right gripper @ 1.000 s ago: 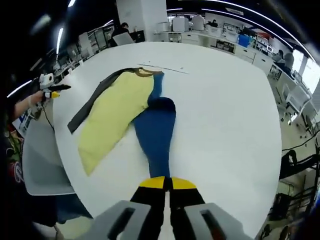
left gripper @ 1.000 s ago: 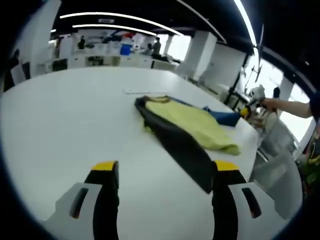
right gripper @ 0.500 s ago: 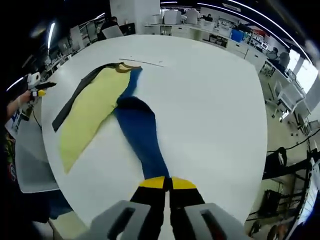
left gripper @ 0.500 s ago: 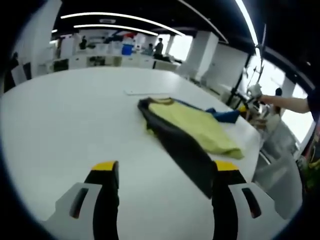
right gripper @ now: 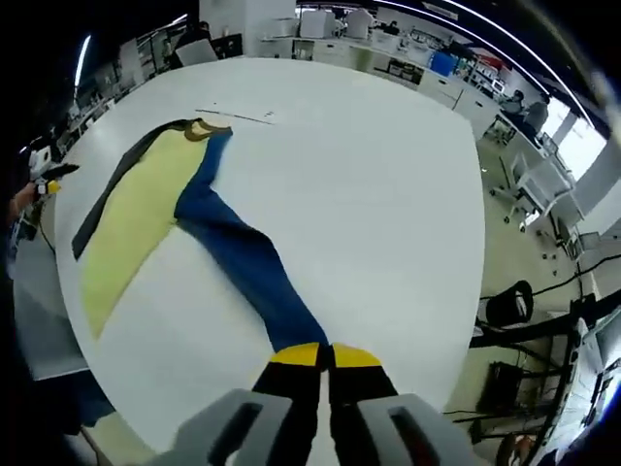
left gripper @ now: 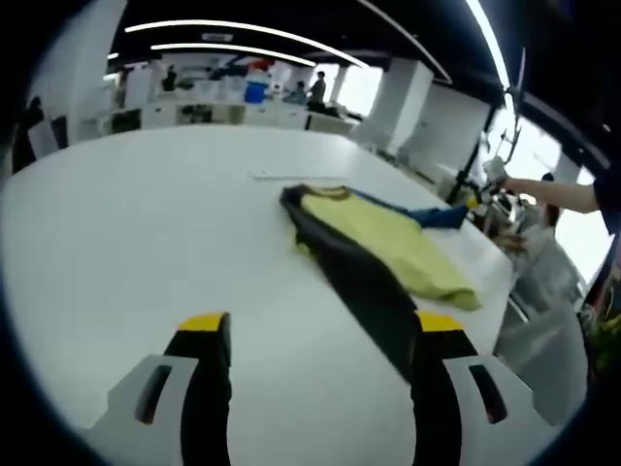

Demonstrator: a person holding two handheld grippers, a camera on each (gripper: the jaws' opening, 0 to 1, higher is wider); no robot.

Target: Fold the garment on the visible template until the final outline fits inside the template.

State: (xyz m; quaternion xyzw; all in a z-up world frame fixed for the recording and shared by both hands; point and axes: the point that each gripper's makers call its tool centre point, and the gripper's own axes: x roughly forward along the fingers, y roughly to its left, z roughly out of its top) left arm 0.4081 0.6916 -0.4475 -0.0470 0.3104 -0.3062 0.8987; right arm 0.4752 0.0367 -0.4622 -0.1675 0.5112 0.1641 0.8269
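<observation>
Blue sleeve (right gripper: 247, 277) of the garment (left gripper: 374, 243) on the white counter (right gripper: 369, 194) is pinched in the right tool (right gripper: 325, 355); left tool (left gripper: 315, 325) hangs spread. Tugging too hard could drag everything toward the counter edge.

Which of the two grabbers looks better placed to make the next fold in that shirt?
Probably the right gripper: its jaws are shut on the blue sleeve, ready to carry it over the yellow body. The left gripper is open, holding nothing.
</observation>
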